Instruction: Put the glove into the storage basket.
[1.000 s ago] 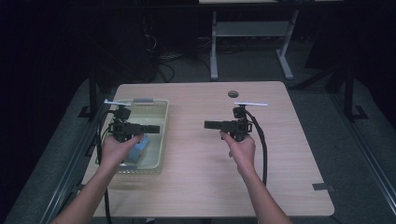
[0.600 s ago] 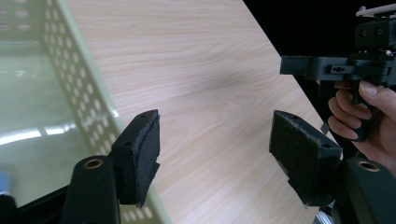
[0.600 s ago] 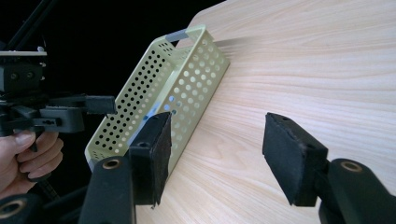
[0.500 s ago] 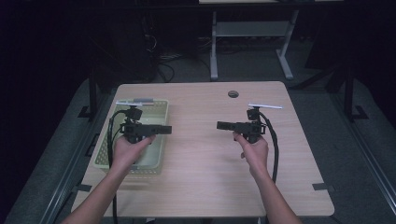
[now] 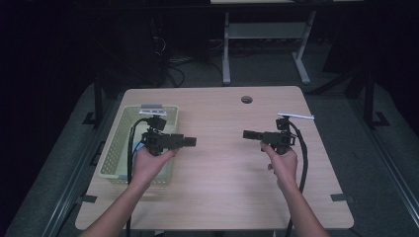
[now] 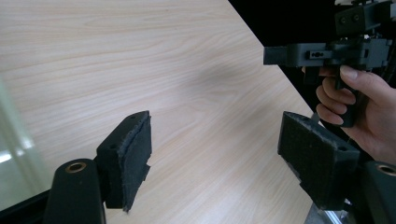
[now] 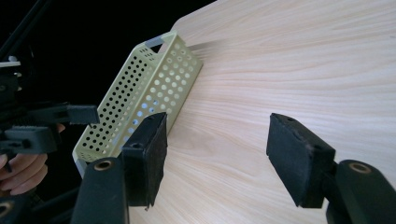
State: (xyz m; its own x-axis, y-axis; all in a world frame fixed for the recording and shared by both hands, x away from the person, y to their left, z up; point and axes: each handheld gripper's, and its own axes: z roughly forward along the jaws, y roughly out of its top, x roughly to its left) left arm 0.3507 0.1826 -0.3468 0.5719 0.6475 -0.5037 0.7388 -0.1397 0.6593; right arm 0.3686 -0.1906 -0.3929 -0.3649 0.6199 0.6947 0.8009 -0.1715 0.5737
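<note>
hovering apart over the pale wooden table: left gripper and right gripper just opening, empty; perforated pale-green plastic basket contents unclear, probably task done.

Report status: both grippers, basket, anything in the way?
Left gripper open, empty, jaws just opened wider. Right gripper open, empty, also opened wider. Perforated basket at table's left edge. Bare wood between grippers.

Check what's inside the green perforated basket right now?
In the high view, the visible part of the basket floor looks bare. The left gripper and its hand cover the near right part. Something blue shows through the wall holes in the right gripper view.
</note>
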